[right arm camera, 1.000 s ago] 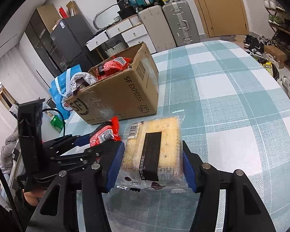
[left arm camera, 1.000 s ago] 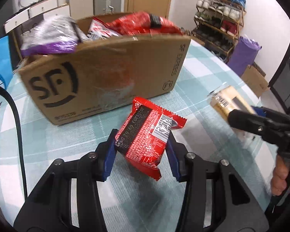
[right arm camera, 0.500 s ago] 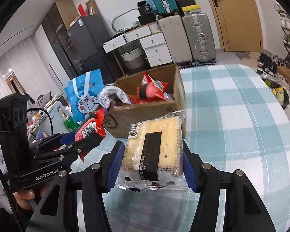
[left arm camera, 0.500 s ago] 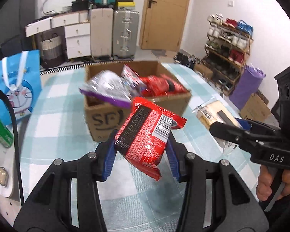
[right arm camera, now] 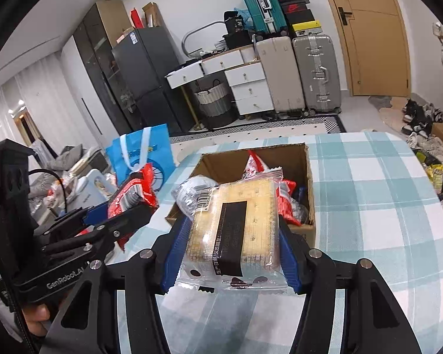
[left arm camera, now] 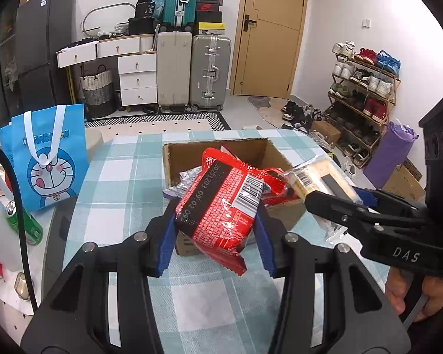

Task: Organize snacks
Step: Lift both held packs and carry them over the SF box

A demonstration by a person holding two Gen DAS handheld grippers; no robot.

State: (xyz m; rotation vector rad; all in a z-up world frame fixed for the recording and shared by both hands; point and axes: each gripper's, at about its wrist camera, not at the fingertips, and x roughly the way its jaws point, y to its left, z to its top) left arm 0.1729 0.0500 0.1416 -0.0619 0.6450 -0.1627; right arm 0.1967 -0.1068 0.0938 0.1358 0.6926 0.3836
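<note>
- Snacks in transit: the red packet (left arm camera: 221, 203) is pinched between the blue pads of the left tool (left arm camera: 215, 230), held aloft in front of the cardboard box (left arm camera: 174, 159); the clear-wrapped cracker pack (right arm camera: 236, 230) is pinched likewise by the right tool (right arm camera: 230, 253), above the box's near edge.
- Box contents: already well filled with red and silver bags (exact count cannot be told, as the held packs hide much of the interior).
- Risk, collision: both tools converge on one opening; releasing together could knock the packs or the tools against each other.
- Risk, overflow: a pack dropped on the heaped near side may slide over the rim onto the tabletop (right arm camera: 369, 206).
- Risk, grip: the cracker wrapper is slick and loose at its ends, so it may slip if tilted.
- Open room: the far part of the box shows bare inner wall. Tabletop to the right lies open; the blue bag (left arm camera: 50, 159) and green can (left arm camera: 23, 221) crowd the left edge.
</note>
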